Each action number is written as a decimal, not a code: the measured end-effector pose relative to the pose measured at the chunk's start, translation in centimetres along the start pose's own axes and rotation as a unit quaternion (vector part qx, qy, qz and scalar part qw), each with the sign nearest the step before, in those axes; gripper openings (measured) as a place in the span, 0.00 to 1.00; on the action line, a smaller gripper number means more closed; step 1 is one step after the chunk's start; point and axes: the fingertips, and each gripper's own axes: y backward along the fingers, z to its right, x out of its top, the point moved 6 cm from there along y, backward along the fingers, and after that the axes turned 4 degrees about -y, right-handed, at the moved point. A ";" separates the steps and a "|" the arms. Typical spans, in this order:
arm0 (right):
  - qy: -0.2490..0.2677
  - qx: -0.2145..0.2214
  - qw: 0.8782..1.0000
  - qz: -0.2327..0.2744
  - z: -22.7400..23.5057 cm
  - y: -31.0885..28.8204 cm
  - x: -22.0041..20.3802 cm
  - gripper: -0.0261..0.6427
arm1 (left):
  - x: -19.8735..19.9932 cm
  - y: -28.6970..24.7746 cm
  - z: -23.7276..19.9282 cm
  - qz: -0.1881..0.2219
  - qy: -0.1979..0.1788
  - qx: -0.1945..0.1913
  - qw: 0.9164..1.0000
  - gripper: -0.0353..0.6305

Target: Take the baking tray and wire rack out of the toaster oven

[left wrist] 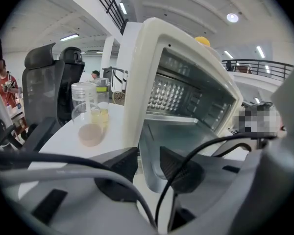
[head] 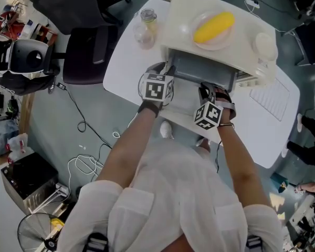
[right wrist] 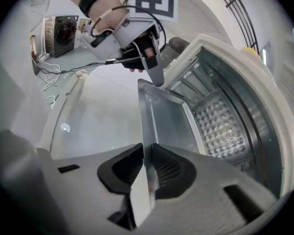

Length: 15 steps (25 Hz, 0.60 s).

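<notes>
**Inspector:** Fingers (right wrist: 169, 170) of the right gripper (right wrist: 147, 152)?

**Onlooker:** Pinched on the near rim of the baking tray (right wrist: 169, 119), one pad on either side of the metal edge. It looks like firm contact from where I stand.

**Inspector:** And the left gripper (left wrist: 148, 155)?

**Onlooker:** Its fingers (left wrist: 116, 174) stand spread. The tray's front left corner sits just ahead of the gap, and neither pad presses on it (the right gripper view puts one fingertip right at that corner, but that is no grip).

**Inspector:** Position of the tray?

**Onlooker:** Part-way out of the toaster oven (head: 185, 12). Its front overhangs the mouth towards the person, and its back end is inside the cavity. The oven stands on the white table (head: 128, 62) with a plate (head: 215, 46) of something yellow on its roof.

**Inspector:** Wire rack?

**Onlooker:** I can make none out inside the cavity. A grid-like sheet (head: 270, 97) lies flat on the table to the right of the oven. It may be the rack, already out, but I cannot confirm that.

**Inspector:** Assessment?

**Onlooker:** Tray removal is under way, not complete. I judge it has yet to be drawn clear and set down. The rack is done if that sheet is it, otherwise outstanding.
</notes>
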 end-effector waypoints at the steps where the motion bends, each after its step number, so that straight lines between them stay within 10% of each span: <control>1: 0.003 0.003 1.000 0.002 -0.3 0.2 0.0 0.13 | -0.1 -0.2 0.0 -0.006 -0.001 0.001 1.000 0.25; 15: 0.005 0.039 0.999 0.024 -2.4 2.0 -0.3 0.13 | -1.1 -2.7 -0.2 -0.058 -0.020 0.028 0.998 0.20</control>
